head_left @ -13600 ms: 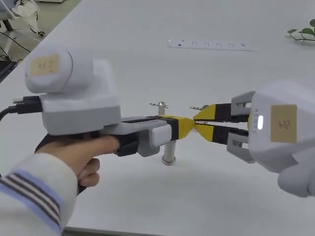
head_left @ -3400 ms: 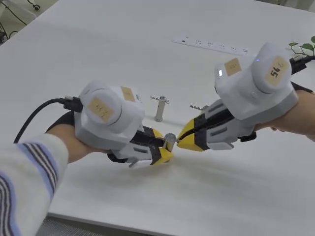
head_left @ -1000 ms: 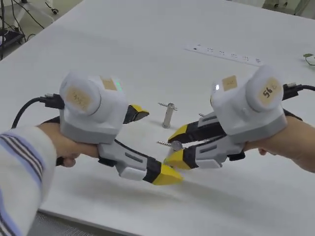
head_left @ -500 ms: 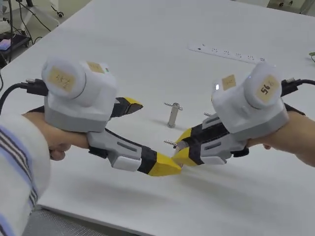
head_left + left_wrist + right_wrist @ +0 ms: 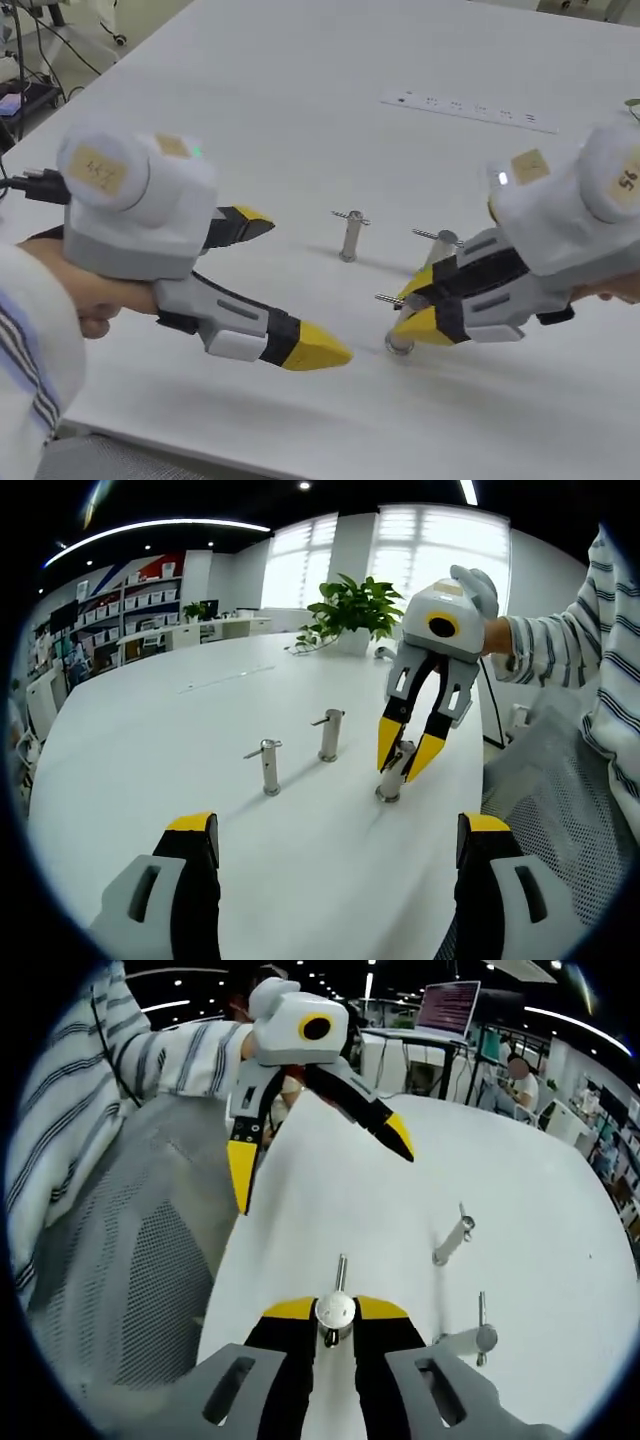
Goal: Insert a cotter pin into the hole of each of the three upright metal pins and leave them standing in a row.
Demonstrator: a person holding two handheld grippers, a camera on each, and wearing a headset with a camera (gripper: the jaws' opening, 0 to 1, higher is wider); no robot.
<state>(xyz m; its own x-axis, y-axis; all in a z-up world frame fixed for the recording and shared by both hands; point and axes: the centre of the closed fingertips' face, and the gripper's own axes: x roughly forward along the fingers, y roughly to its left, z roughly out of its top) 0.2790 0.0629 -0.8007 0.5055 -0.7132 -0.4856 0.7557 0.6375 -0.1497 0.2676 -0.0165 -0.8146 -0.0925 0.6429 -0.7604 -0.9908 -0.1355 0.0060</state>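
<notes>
Squarely the right claw (image 5: 409, 308) clamps one metal pin (image 5: 400, 346) between its tips; left claw (image 5: 300, 290) gapes nearby.

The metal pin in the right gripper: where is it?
Head view: the metal pin stands near-right on the table, clamped in the right gripper, in front of a free-standing pin.

Power strip (image 5: 465, 108) and potted plant (image 5: 352, 608) sit on the white table (image 5: 250, 90).

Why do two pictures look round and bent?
Left gripper view: a fisheye lens bends the table edge, and the windows glare white. Right gripper view: same bending. Head view: straight lines, soft shadows beside the metal pins.
</notes>
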